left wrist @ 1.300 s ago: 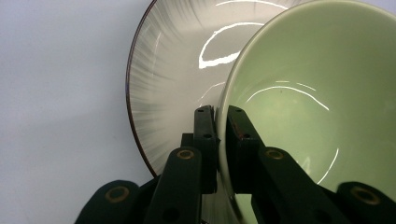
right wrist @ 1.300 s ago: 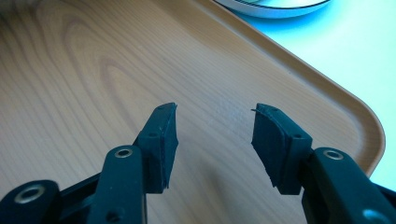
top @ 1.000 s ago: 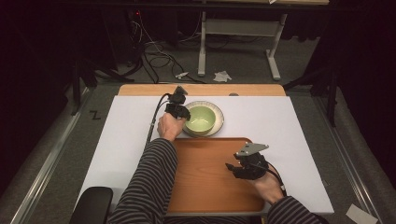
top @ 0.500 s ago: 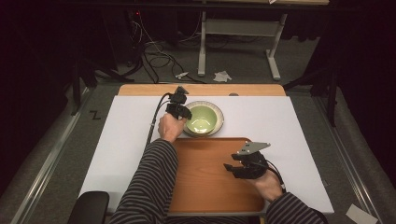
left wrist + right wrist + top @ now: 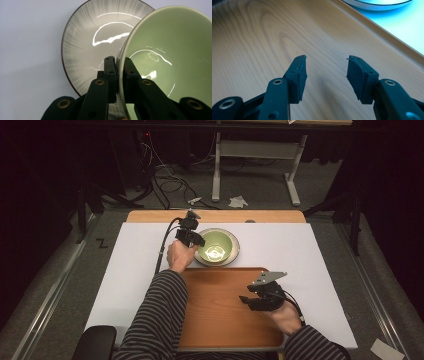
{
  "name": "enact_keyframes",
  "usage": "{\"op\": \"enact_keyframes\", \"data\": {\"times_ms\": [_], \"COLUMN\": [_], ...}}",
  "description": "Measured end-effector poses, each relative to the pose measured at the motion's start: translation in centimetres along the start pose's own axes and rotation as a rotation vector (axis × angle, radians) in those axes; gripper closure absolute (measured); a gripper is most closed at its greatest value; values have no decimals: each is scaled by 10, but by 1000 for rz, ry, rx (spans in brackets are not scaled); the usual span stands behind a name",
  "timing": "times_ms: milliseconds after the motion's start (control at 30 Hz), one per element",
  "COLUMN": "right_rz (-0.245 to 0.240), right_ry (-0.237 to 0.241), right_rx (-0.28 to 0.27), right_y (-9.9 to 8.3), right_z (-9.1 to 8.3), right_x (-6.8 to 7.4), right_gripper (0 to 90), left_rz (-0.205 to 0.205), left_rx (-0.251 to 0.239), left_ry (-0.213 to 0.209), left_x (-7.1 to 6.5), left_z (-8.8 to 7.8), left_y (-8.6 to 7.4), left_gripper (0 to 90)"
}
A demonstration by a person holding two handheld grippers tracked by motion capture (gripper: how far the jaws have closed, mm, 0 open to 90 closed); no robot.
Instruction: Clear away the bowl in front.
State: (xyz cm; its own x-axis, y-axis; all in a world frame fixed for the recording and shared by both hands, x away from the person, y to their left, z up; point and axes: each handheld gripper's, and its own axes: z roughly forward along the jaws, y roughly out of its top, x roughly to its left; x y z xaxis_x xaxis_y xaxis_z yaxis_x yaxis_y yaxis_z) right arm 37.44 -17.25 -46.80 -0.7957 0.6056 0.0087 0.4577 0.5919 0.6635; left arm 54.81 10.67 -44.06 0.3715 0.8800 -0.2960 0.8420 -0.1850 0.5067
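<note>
left gripper view showed fingers (image 5: 110, 72) clamped on the bowl (image 5: 175, 50) rim, now tilted off the plate (image 5: 87, 37); lift begun. right gripper (image 5: 326, 75) fingers apart over the tray (image 5: 262, 37).

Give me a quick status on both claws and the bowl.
Left claw shut on rim of glossy green ceramic bowl, over grey streaked plate. Right claw open, empty, above wooden tray. Nothing in the way.
</note>
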Motion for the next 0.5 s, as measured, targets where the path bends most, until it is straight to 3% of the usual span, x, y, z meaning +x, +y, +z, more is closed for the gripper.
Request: {"op": "enact_keyframes", "data": {"times_ms": [200, 500], "right_rz": [-2, 18], "right_ry": [-3, -7], "right_rx": [8, 12], "right_y": [-1, -2], "right_z": [0, -1], "right_x": [-1, 0], "right_gripper": [516, 515], "left_rz": [43, 77], "left_rx": [-20, -21], "left_ry": [17, -8], "left_x": [-5, -12], "left_z": [-10, -23], "left_y": [-2, -5], "left_gripper": [848, 848]}}
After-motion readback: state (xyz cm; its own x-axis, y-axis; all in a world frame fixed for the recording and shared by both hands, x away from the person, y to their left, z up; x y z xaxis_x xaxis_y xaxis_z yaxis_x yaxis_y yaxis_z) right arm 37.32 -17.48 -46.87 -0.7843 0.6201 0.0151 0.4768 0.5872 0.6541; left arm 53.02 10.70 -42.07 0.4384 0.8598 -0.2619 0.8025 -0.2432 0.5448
